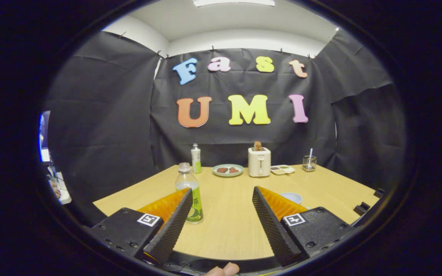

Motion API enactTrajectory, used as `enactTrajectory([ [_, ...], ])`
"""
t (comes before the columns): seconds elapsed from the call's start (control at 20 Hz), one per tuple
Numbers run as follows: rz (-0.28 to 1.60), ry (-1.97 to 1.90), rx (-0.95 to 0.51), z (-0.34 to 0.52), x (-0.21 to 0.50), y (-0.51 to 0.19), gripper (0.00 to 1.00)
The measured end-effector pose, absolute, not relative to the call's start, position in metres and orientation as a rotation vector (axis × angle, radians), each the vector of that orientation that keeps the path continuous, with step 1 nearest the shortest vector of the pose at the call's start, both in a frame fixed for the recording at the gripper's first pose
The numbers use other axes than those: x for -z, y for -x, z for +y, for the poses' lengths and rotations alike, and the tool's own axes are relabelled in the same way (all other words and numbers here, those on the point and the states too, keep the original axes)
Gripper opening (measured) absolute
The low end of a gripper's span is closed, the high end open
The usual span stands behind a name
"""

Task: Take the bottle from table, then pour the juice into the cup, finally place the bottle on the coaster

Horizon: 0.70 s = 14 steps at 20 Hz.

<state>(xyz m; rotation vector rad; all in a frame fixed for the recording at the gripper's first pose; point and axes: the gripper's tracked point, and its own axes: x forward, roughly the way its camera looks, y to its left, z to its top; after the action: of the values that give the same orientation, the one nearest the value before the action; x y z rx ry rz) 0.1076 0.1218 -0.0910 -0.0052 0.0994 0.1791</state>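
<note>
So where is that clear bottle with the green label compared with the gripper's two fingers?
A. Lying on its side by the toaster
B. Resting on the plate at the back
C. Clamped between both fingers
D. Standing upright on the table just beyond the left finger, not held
D: the gripper is open over bare table, and the juice bottle stands upright behind the left finger, ungripped.
</note>
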Motion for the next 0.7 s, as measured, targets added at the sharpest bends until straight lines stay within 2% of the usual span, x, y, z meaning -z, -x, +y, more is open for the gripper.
enactTrajectory([
  [0.4, 0.158, 0.019, -0.213, 0.181, 0.124, -0.155, 1.0],
  [0.7, 0.139, 0.044, -0.17, 0.209, 0.138, -0.199, 1.0],
])
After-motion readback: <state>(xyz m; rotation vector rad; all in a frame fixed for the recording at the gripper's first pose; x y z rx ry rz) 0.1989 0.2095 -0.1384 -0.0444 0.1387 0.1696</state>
